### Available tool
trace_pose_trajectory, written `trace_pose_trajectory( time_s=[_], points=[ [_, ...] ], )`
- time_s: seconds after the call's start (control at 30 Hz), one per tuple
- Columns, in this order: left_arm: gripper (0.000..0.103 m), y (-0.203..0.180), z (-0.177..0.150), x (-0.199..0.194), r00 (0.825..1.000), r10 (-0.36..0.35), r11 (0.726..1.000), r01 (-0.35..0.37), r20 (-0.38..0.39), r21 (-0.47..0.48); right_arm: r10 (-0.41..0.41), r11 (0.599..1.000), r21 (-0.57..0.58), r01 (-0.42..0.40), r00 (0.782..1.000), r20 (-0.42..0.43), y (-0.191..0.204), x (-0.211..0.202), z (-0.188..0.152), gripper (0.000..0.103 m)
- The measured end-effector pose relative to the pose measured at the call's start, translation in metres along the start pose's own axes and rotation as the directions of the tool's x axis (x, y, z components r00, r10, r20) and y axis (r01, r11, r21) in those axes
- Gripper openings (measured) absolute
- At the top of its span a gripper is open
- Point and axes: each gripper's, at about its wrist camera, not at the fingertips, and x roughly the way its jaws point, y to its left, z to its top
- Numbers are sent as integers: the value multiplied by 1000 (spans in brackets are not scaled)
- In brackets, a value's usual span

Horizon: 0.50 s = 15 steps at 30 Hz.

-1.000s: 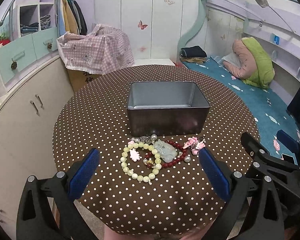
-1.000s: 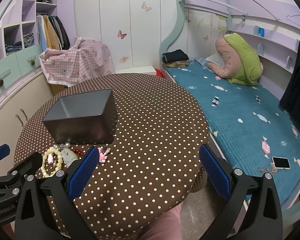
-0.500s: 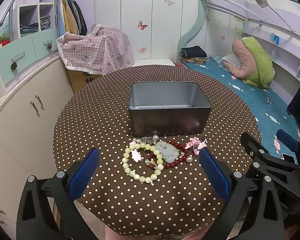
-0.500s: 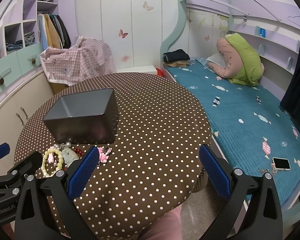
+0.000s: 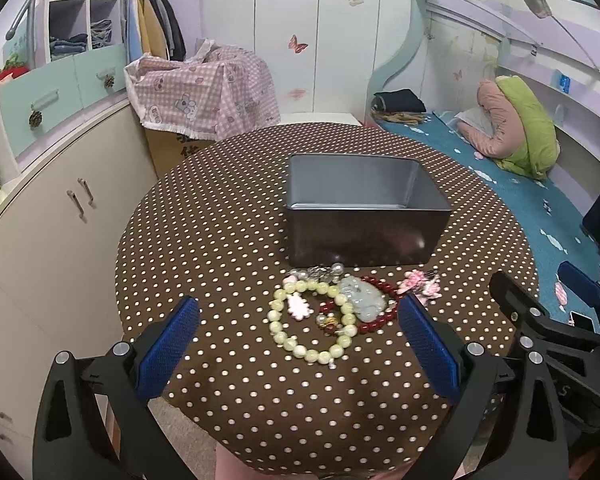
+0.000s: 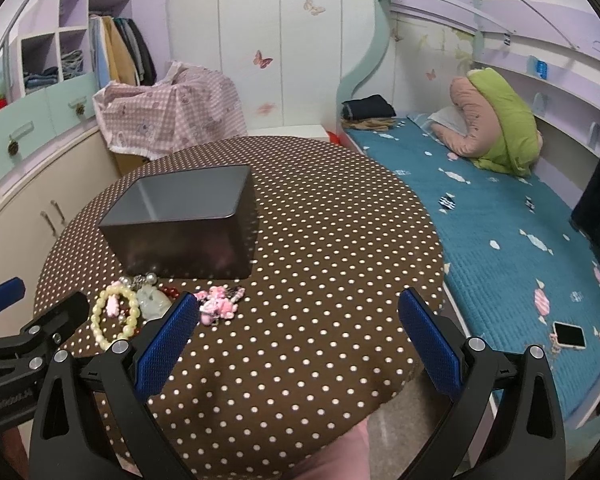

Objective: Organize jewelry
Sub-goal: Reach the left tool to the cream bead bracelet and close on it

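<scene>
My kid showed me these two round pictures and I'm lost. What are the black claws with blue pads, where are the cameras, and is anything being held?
The claws are two hand-held grippers, one in each of a person's hands; no robot arm is involved. Each carries a fisheye camera looking along its fingers, so one picture comes from the left gripper and the other from the right gripper. Both are open and hold nothing. On the polka-dot table stands an open dark metal box. In front of it lies jewelry: a pale bead bracelet, a red bead bracelet, a pale green pendant and a pink flower piece.
</scene>
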Motion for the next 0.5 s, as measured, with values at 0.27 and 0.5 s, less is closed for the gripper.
trace_pose_trajectory(
  time_s=[0.27,0.5],
  points=[
    [96,27,-3,12,999,15,999,-17,-43,-42,56,997,-59,-57,998,-18,23,7,-2,97],
    [92,45,-8,25,996,13,997,-20,-89,-80,125,986,-110,-129,991,-43,43,12,-3,97]
  ],
)
